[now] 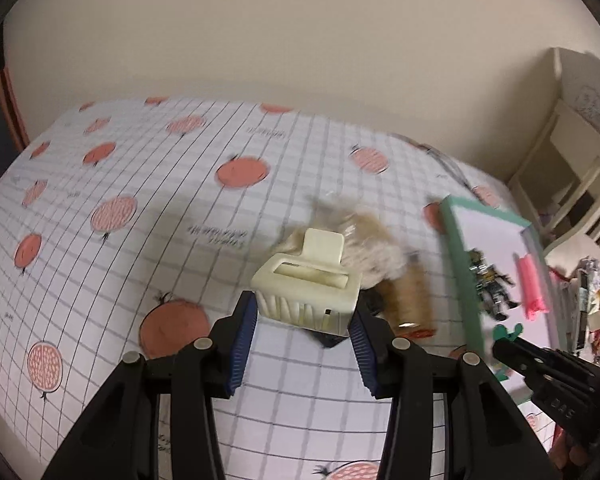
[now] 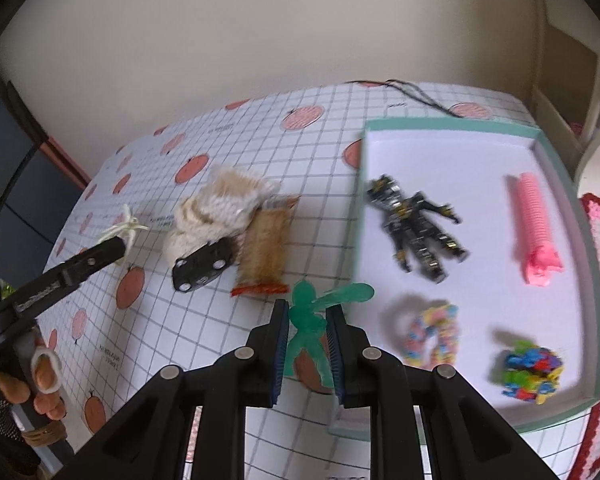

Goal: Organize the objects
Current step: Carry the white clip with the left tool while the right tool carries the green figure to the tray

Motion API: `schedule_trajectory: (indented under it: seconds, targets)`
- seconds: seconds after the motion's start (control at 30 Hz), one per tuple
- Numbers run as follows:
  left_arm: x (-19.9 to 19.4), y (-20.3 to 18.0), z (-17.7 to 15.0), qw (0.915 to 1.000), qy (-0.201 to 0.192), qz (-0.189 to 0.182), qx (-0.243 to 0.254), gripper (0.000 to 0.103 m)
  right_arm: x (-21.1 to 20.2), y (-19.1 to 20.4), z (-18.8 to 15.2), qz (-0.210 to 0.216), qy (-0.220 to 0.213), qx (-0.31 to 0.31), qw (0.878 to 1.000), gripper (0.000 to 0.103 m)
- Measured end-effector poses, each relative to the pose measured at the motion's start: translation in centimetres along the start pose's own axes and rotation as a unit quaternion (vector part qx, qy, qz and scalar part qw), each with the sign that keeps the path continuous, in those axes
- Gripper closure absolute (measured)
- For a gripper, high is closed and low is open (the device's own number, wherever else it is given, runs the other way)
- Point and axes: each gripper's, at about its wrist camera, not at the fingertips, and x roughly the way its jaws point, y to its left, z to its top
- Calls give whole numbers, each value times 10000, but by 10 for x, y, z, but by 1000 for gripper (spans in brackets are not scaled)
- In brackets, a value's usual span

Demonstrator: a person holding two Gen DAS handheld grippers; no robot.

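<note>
Left gripper (image 1: 305,322) clenched on a cream ribbed plastic hair claw clip (image 1: 306,290) above the tablecloth; right gripper (image 2: 308,346) grasping a translucent green rubbery figure (image 2: 312,320), apparently just outside the teal-rimmed tray (image 2: 452,126).

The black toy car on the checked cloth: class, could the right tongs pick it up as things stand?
Probably not yet: the right tongs are shut on the green figure, so nothing else fits between them. Otherwise the black toy car lies uncovered beside the knitted bundle.

A home bedroom: a bed (image 1: 100,184) under a fruit-print checked sheet, white shelf unit (image 1: 572,184) at far right.
</note>
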Motion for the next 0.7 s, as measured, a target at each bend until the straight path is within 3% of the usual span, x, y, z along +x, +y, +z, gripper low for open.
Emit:
schedule_trajectory:
  seconds: [0.37,0.7]
  targets:
    - [-19,-78,-3,9959,-360,-658,512,56,-23,-57,3,-162,-315,575,9977,83]
    - [-3,-146,-23,9897,-57,-1106,908,56,-35,-108,-4,-463,-470,1049,9923,83]
